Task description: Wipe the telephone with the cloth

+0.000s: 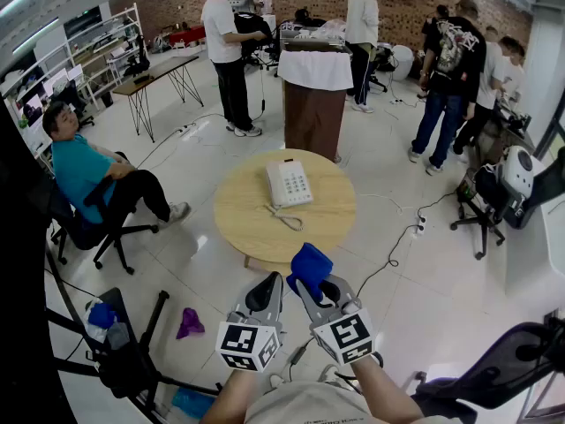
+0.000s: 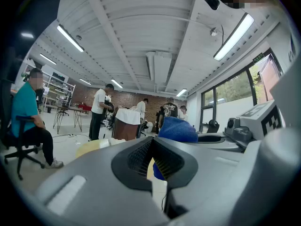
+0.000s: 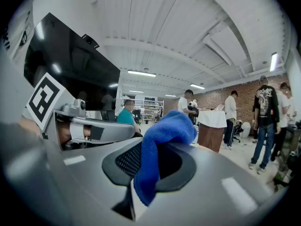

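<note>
The left gripper [image 1: 267, 283], jaws pressed together on nothing, hung beside the right gripper [image 1: 307, 286], which pinched a bunched blue terry cloth [image 1: 311, 265]. The white push-button telephone [image 1: 289, 183] sat on the round pale wooden table [image 1: 243, 228] ahead (well apart), so this looked like the approach; next the cloth needed carrying forward onto it

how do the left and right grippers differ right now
The right gripper is shut on the blue cloth, while the left gripper is shut on nothing. The cloth bunches up over the right gripper's jaws, while the left gripper's jaws are bare. Shared: both are grey, carry a marker cube, and are held side by side short of the table, neither touching the telephone.
</note>
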{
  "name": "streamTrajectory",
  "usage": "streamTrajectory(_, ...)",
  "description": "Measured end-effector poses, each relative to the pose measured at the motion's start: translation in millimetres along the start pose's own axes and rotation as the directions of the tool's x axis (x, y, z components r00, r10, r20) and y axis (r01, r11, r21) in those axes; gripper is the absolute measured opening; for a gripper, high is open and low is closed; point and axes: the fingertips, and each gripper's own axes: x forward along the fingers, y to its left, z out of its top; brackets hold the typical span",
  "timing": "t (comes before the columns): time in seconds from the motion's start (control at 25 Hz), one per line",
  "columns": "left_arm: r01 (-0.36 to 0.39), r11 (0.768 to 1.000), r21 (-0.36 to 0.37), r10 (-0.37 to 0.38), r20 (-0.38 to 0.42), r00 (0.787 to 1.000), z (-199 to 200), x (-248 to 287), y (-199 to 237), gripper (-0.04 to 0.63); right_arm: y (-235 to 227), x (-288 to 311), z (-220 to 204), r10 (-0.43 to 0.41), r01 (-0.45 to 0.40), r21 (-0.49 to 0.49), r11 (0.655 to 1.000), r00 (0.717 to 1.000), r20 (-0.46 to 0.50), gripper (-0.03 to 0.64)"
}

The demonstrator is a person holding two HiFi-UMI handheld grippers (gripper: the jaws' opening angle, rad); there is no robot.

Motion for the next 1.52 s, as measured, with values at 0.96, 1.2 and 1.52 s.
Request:
streamTrajectory(0.96, 0.070, 0.997, -0.030, -0.070, 0.003, 0.998, -4, -23, 59, 0.002, 31, 39, 2, -0.091, 0.091, -0.007, 0.996, 0.996, -0.017, 0.064)
streamTrajectory(1.2, 0.065, 0.998, -0.014, -0.065, 0.017, 0.998, 0, -8, 63, 0.002, 23, 55, 6, -0.067, 0.067, -0.024, 0.997, 0.998, 0.009, 0.064)
streamTrajectory(1.52, 0.043, 0.999, 0.000, -0.043, 0.009, 0.999, 4, 34, 67, 0.002, -16, 81, 9, -0.041, 0.041, -0.015, 0.999, 0.999, 0.020, 0.064)
